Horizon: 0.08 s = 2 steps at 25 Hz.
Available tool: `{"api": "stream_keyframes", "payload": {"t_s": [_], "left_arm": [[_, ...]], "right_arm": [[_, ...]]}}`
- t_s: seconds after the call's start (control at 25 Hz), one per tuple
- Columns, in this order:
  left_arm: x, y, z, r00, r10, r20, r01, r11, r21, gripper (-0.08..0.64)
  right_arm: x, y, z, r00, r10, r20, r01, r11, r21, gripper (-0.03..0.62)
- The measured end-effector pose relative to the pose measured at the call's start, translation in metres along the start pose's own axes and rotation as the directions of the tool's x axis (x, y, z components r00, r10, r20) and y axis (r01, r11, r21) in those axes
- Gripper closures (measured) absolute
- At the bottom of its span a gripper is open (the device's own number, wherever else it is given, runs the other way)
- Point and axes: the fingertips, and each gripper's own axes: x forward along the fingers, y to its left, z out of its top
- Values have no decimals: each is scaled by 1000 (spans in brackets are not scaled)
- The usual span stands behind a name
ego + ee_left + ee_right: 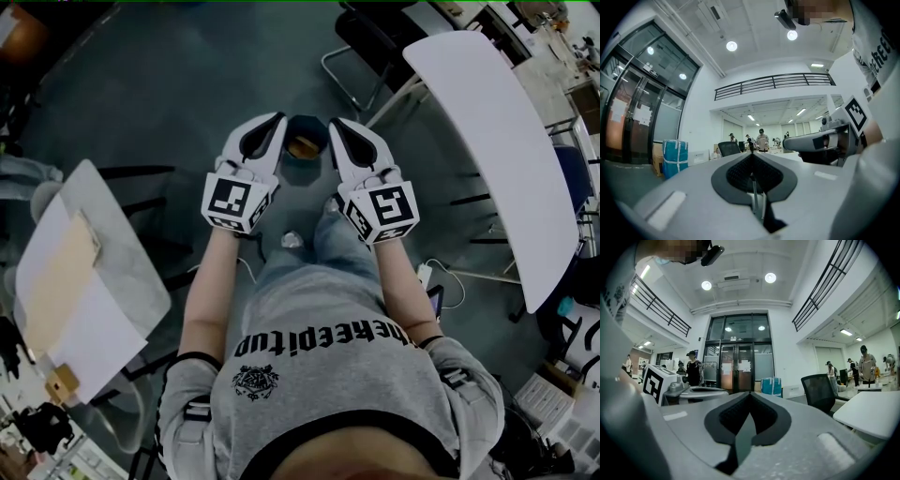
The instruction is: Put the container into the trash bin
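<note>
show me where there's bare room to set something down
The long white tabletop on the right is bare. So is the grey floor beyond the left hand-held gripper. The left white table is covered by papers.

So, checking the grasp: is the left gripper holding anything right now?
No: the left gripper has its fingers pressed together with nothing between them.

Grey floor (187, 84) under me: a dark trash bin (307, 122) stands on it, a crumpled silvery scrap (292, 240) lies close by, and a white power strip (424, 274) sits off right.
</note>
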Motion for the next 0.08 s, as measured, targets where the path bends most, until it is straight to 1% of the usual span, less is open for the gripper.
{"api": "stream_keyframes", "payload": {"t_s": [0.08], "left_arm": [[0,-2,2,1000,-1,5,1,1000,-4,541]], "right_arm": [[-2,1,1,1000,-1,1,1,1000,-5,591]]}}
